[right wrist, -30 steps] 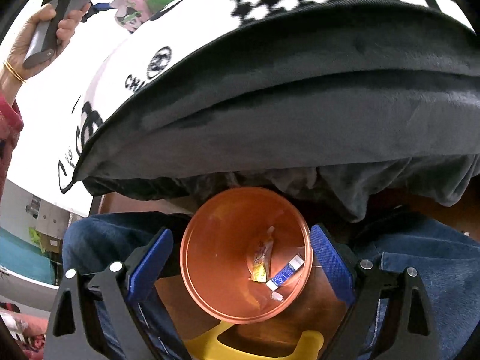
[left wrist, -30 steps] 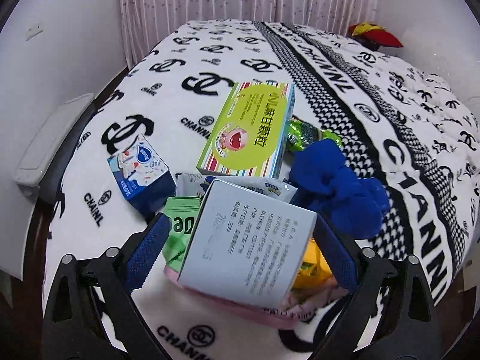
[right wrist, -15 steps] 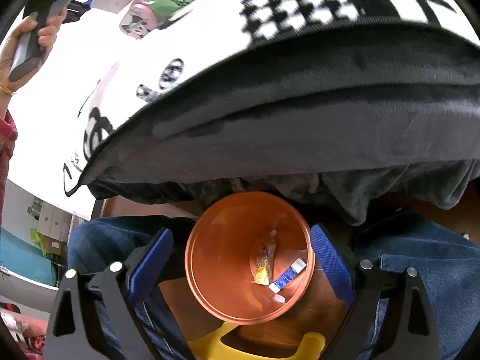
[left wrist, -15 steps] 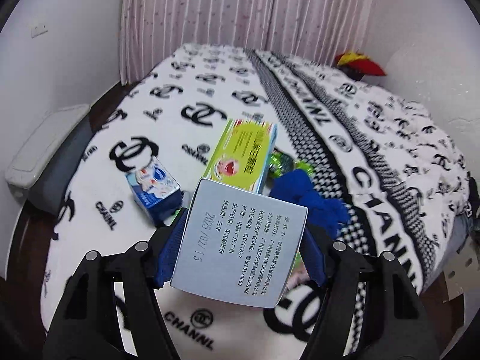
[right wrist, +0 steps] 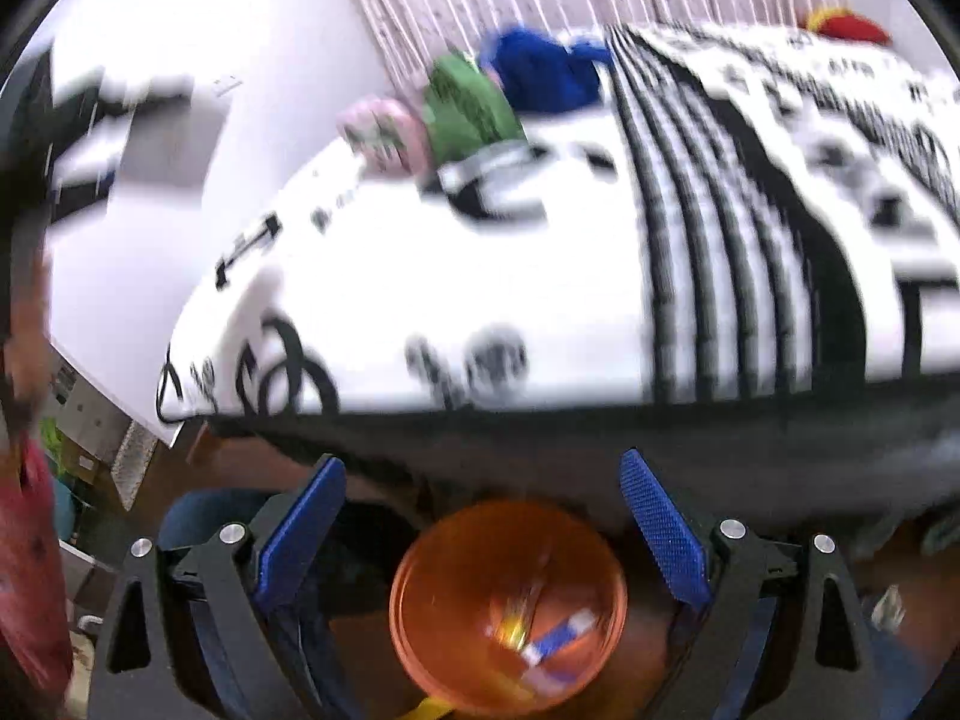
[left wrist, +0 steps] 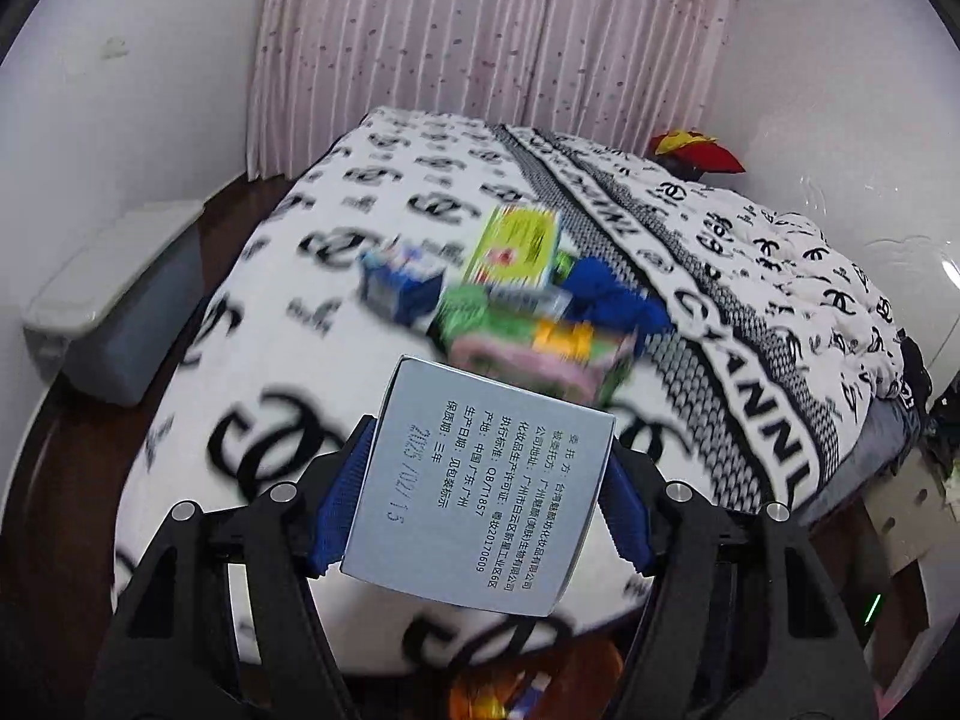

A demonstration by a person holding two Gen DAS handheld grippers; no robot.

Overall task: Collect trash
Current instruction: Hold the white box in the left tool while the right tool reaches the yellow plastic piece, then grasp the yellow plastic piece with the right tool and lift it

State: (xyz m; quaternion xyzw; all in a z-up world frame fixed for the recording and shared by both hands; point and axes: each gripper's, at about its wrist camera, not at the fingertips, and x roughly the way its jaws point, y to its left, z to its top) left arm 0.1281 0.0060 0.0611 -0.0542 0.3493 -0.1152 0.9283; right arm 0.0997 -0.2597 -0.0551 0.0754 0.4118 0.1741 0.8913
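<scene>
Trash is what I am gathering: my left tongs (left wrist: 480, 492) are clamped on a pale grey box (left wrist: 477, 486) printed with black text, their blue pads pressing both its sides, and it sits in the lower middle of the left wrist view, lifted clear of the bed (left wrist: 336, 360). More litter lies blurred in the middle of that frame on the logo blanket: a green and yellow box (left wrist: 516, 249), a small blue carton (left wrist: 399, 288), a pink and green packet (left wrist: 528, 354) and a blue cloth (left wrist: 606, 294). My right tongs (right wrist: 483, 531) stand wide apart with nothing gripped. Below them, at the bottom centre of the right wrist view, is the orange bin (right wrist: 456, 588) holding a few wrappers (right wrist: 540, 636).
</scene>
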